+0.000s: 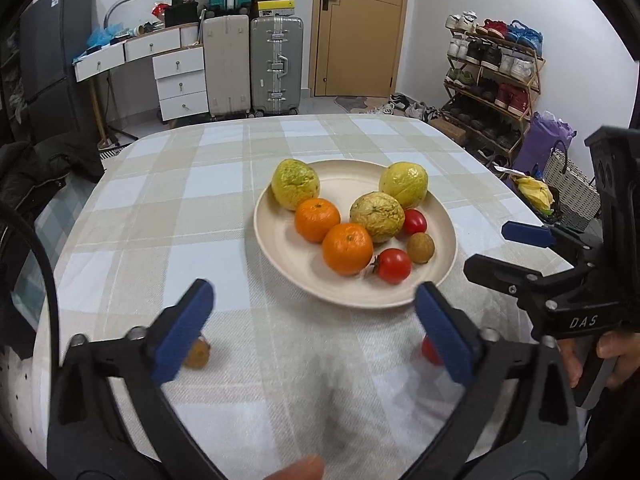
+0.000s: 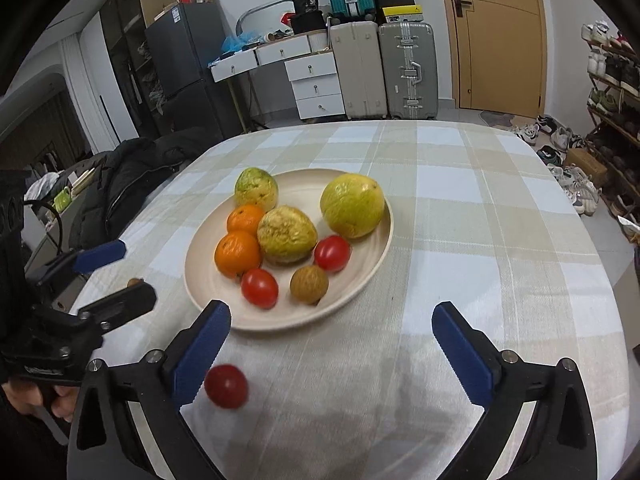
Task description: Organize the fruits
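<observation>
left tongs (image 1: 314,328): mine, spread wide, nothing between the blue pads. Hanging over bare tablecloth, short of the plate's near rim.
right tongs (image 2: 330,344): also spread wide, nothing gripped. Over the cloth, just short of the plate.
plate (image 1: 400,300): cream, round, mid-table on the checked tablecloth (image 1: 160,208). Holds eight pieces.
yellow-green fruits: three, wrinkled skin. One at the back-left rim (image 1: 295,184), one at the back-right (image 1: 403,185), one in the middle (image 1: 377,217).
oranges: two, touching each other. Rear orange (image 1: 317,219) sits against the back-left yellow-green fruit; front orange (image 1: 347,249) sits against the middle one.
tomatoes on plate: two small red ones. One (image 1: 414,222) tucked beside the middle yellow-green fruit, one (image 1: 394,265) near the front rim with its stem toward the front orange.
brown fruit on plate (image 1: 420,247): small, round, rough skin, between the two tomatoes on the right side.
loose tomato (image 2: 226,386): off the plate, on the cloth, just beside my right tongs' left pad. Blurred. In the left view it's half hidden behind the left tongs' right pad.
loose brown fruit (image 1: 197,354): off the plate, on the cloth, partly hidden behind the left tongs' left pad. Can't tell if it touches the pad.
hands: right hand (image 1: 614,356) around the right tongs' grip in the left view; left hand (image 2: 60,400) around the left tongs' grip in the right view.
background: suitcases (image 1: 276,66), white drawers (image 1: 178,80), wooden door (image 1: 360,28), shoe rack (image 1: 496,80).
</observation>
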### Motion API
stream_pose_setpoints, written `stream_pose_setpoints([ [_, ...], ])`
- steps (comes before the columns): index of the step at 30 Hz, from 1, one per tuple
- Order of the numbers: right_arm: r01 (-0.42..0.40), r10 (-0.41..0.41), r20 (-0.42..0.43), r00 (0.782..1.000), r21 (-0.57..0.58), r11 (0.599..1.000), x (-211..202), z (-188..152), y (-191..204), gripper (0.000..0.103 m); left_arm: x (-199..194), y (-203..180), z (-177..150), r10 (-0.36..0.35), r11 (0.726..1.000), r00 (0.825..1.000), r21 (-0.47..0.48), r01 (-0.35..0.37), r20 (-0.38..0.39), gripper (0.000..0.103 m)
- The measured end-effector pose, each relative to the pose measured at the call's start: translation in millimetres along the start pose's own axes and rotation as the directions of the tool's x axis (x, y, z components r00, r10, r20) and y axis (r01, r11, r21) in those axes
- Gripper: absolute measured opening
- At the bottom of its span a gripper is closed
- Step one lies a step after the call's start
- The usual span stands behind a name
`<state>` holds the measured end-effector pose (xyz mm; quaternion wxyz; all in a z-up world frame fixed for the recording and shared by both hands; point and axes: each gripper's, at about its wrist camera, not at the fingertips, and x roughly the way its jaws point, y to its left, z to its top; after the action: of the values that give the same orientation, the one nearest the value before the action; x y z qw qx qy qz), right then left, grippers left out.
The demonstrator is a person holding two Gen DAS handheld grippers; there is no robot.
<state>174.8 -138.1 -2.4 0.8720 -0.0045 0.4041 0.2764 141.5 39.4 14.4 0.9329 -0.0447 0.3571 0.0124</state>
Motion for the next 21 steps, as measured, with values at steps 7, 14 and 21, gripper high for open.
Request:
stream_pose_setpoints([
  [7, -0.004, 0.004, 0.009, 1.000, -0.017, 1.000, -11, -15, 13, 0.103, -21, 14, -14, 0.015, 1.000, 1.000, -0.027, -0.015, 0.006, 0.102],
  [14, -0.008, 0.007, -0.010, 1.000, -0.043, 0.999, -13, -22, 24, 0.103, -33, 25, -23, 0.047, 0.999, 0.999, -0.026, -0.046, 0.013, 0.102],
  [21, -0.001, -0.004, -0.065, 0.998, -0.070, 0.998, -2, -30, 34, 0.103, -25, 32, -26, 0.070, 0.997, 0.997, -0.033, -0.071, -0.020, 0.102],
])
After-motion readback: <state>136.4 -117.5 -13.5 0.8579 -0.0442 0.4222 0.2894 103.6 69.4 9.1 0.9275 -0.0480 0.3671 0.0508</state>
